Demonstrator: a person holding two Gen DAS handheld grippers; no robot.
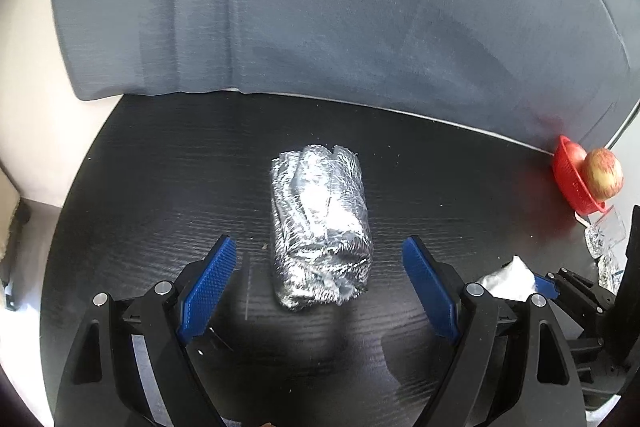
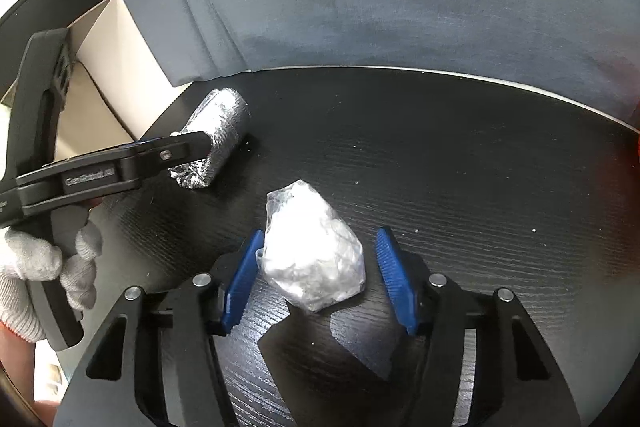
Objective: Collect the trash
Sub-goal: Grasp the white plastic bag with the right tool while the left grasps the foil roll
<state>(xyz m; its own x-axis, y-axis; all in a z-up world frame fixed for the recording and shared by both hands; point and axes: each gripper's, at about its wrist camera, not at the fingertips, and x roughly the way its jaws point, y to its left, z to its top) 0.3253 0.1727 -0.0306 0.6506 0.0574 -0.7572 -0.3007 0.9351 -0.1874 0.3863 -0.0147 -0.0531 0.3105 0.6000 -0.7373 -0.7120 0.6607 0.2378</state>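
**Ana:** Blue fingers [image 2: 244,279] of the right gripper [image 2: 320,275] sit closest to the lens, spread wide, with the crumpled plastic wad [image 2: 314,255] lying between them on the dark bench [image 2: 480,167]. One pad looks to be just touching the wad's edge; the other stands a little apart from it.

**Ben:** And the left gripper [image 1: 320,283]?

**Ana:** Also spread wide, holding nothing. Its fingers [image 1: 212,287] flank the near end of the foil-wrapped bundle [image 1: 320,231], which lies lengthwise on the bench, pointing away toward the grey sofa [image 1: 340,7]. Both pads are clear of the foil.

**Ben:** So two pieces of trash, each lined up for a grab. How would you do it well?

**Ana:** My judgement: on the right, push forward slightly so the pads reach the wad's thick middle, then close gently. Thin plastic will likely squash and could slip out if only a corner is pinched. On the left, advance until the pads bracket the bundle's middle, not just its end, and squeeze across its short width. Foil dents easily, so moderate force should do.

**Ben:** Anything to avoid?

**Ana:** The red basket [image 1: 572,183] with the apple [image 1: 602,173] and the crumpled clear wrapper [image 1: 606,231] sit well off at the bench's far right edge. I see no bin in either view.
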